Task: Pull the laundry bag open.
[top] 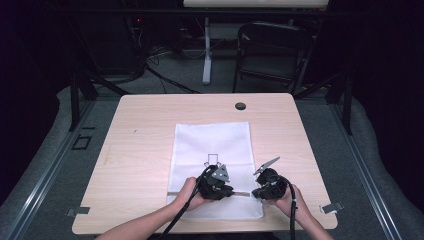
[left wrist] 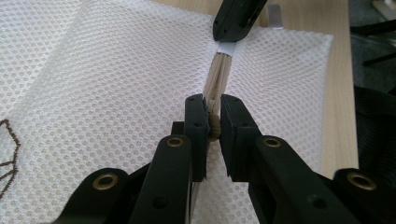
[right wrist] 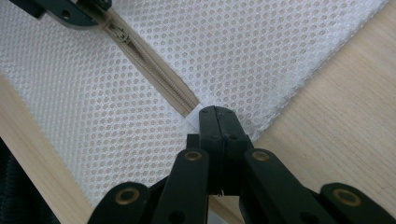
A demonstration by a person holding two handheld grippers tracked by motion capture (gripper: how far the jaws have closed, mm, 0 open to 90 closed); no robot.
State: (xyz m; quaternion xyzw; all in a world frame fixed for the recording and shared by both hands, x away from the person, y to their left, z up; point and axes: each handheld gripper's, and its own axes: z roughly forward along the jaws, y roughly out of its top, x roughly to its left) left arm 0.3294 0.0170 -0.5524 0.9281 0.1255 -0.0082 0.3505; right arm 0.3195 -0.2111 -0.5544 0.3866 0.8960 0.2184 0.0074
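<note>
Pinching the mesh bag's zipper, left claw grips the slider, right claw its end.

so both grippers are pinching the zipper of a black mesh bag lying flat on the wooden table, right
Not quite: the mesh bag is white, not black, as the high view shows. The rest holds: it lies flat on the wooden table, the left gripper is closed on the zipper at its pull, and the right gripper is closed on the white tab at the zipper's end.
</note>
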